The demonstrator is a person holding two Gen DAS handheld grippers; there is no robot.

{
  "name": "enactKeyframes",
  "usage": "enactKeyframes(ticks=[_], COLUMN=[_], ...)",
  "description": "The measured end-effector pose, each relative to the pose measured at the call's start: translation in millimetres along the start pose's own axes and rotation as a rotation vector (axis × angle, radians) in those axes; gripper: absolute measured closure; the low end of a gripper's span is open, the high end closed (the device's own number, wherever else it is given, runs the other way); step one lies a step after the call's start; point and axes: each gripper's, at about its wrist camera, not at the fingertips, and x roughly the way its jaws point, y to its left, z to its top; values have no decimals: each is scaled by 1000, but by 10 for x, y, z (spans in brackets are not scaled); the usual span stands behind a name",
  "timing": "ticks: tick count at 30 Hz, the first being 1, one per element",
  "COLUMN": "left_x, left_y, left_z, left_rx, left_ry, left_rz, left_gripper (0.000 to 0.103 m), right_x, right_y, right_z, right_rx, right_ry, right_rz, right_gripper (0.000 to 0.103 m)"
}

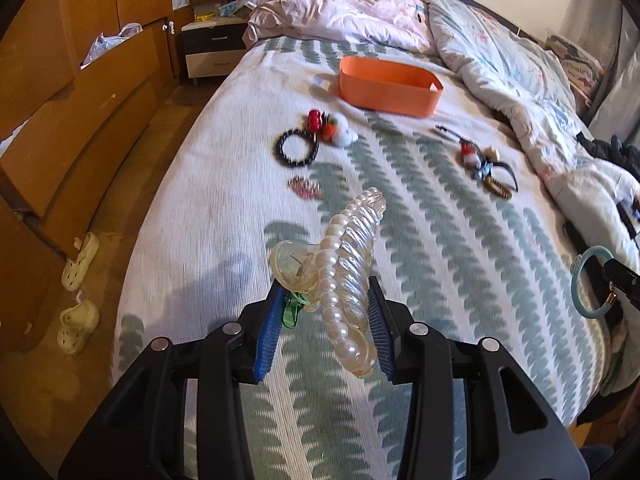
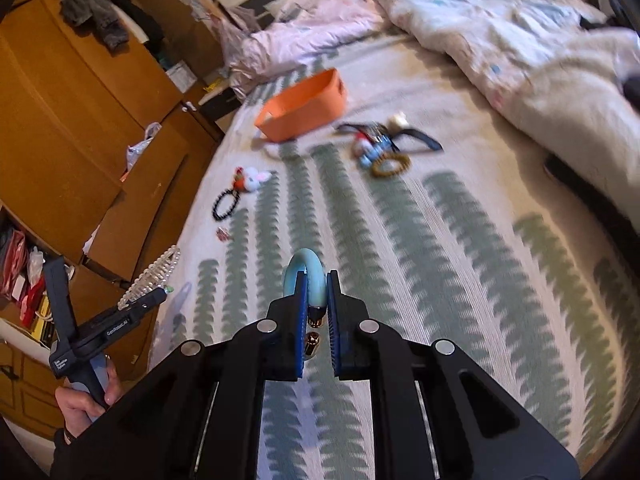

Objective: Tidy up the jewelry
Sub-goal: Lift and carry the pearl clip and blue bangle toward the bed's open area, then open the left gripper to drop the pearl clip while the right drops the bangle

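Your left gripper [image 1: 326, 300] is closed part-way on a large clear hair claw clip trimmed with a row of pearls [image 1: 352, 264]; the blue pads [image 1: 380, 328] press its sides, and the clip juts forward and upward beyond the fingertips, above the bedspread. A small green clip [image 1: 294, 310] shows at the left pad, just beside the claw clip's hinge; whether it is pinched too you cannot tell. Your right gripper [image 2: 318, 300] is closed tight on a pale blue ring bracelet [image 2: 304, 276], whose loop stands upright between the pads, with its gold end caps [image 2: 314, 330] hanging just behind the fingertips. In the left wrist view the same bracelet [image 1: 588, 284] appears at the right edge. Ahead, on the white bedspread with green leaf bands [image 1: 460, 240], lies an open orange box [image 1: 390, 84]. Nearer, to its left, a dark beaded bracelet [image 1: 298, 148] touches a group of red, orange and white plush hair ornaments [image 1: 332, 128], with a small pink clip [image 1: 306, 188] near them. To the right lies a second cluster of hair ties and clips [image 1: 486, 164], including a gold coiled tie. A rumpled quilt [image 1: 520, 64] covers the far side of the bed. Wooden cabinets [image 1: 60, 100] line the left wall, and pale clogs [image 1: 78, 292] sit on the floor. Your hand [image 2: 86, 396] grips the left gripper's handle in the right wrist view.
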Motion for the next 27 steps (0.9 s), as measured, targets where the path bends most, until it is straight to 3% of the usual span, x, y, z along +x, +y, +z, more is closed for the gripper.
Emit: enactKeyframes(ticks=[10, 19, 21, 27], left_x=[80, 255, 236, 78], left_y=[-34, 10, 15, -44], left_z=[-330, -487, -504, -516], left_rx=[24, 30, 23, 64], left_ry=[10, 47, 47, -5], left_rz=[59, 60, 38, 67], left_gripper=[62, 62, 61, 54], right_x=[177, 364, 373, 271], right_y=[-230, -358, -386, -427], right_z=[-241, -274, -272, -210], right_rx=[50, 62, 64, 57], right_ry=[65, 111, 110, 70], right_rz=[-14, -52, -74, -107], right_gripper=[93, 92, 92, 87])
